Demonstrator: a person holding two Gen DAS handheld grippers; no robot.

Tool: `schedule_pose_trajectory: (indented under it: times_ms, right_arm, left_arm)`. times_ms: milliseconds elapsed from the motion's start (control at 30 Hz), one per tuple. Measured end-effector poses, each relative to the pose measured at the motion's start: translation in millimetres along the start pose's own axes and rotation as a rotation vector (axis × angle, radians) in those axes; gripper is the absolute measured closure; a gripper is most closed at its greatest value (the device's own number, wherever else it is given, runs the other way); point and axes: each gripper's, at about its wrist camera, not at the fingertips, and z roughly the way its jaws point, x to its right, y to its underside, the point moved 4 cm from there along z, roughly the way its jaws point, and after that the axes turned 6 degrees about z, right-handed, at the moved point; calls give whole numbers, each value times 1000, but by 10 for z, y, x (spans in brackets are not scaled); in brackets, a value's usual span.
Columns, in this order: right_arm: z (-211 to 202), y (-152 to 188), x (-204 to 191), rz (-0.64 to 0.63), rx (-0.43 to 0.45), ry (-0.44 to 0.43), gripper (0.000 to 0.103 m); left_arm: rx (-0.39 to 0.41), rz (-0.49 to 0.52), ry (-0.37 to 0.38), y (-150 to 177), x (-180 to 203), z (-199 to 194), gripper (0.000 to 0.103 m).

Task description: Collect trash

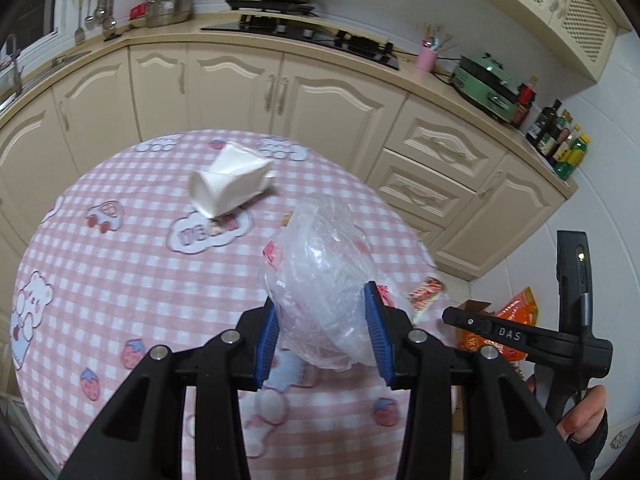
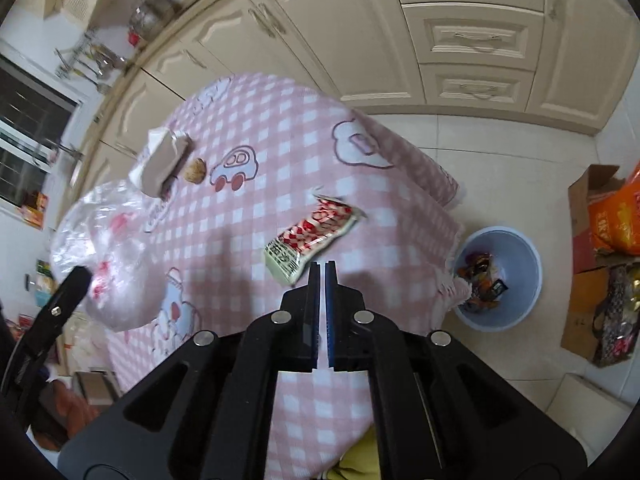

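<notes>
Pink checked table [image 2: 256,128], one clear bag [image 1: 324,276], one wrapper [image 2: 310,236], one bin [image 2: 516,256]

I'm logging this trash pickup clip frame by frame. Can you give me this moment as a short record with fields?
left tongs: shut on the clear plastic bag, held above the table
right tongs: shut, empty, just short of the red-and-white wrapper
table: pink checked cloth; also holds a tissue pack and a small brown piece
bin: light blue, on the floor beside the table, wrappers already inside
left to collect: wrapper, brown piece
</notes>
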Motion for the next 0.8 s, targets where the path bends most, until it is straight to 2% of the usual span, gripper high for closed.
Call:
schedule_pose_trajectory:
  times_ms: [100,133,167,200,233,300,367,500,667,700,733,800]
  right_arm:
    - [108,-10,-114,-29,-5,44,99]
    - [119,-11,-132,-34,2,54,87]
    - [126,-12,-154,-40,10,65,70]
    - [120,-15,-168,-47,22,75,20]
    - [86,-20,-188,-55,49,80,12]
    - [-49,-17,-254,-98,144,118,12]
    - [-135,-25,-341,-155,182,147,12]
    - [-47,-87,-370,-175,169,184,12]
    - [432,-74,-326,-225,108,247,12]
    - [478,-43,-316,-272,160,301,18]
    - [457,-13,-324,-298,199,297,29]
    - [363,16,-320,-323,236,289,40]
  left_arm:
    - [-5,-16,-28,35,-172,0,63]
    - [-7,-22,-33,47,-224,4,63]
    - [-10,-31,-35,65,-296,10,63]
    - [-12,-36,-36,70,-330,14,63]
    - [-14,-47,-37,83,-394,24,63]
    - [-18,-60,-37,102,-472,39,63]
    - [-23,-76,-36,118,-540,65,62]
    - [-25,-87,-21,158,-555,90,62]
    - [-44,-87,-24,221,-565,155,62]
    - [-50,-88,-27,232,-568,170,62]
    - [-54,-88,-29,245,-567,181,62]
    - [-60,-82,-33,264,-566,201,62]
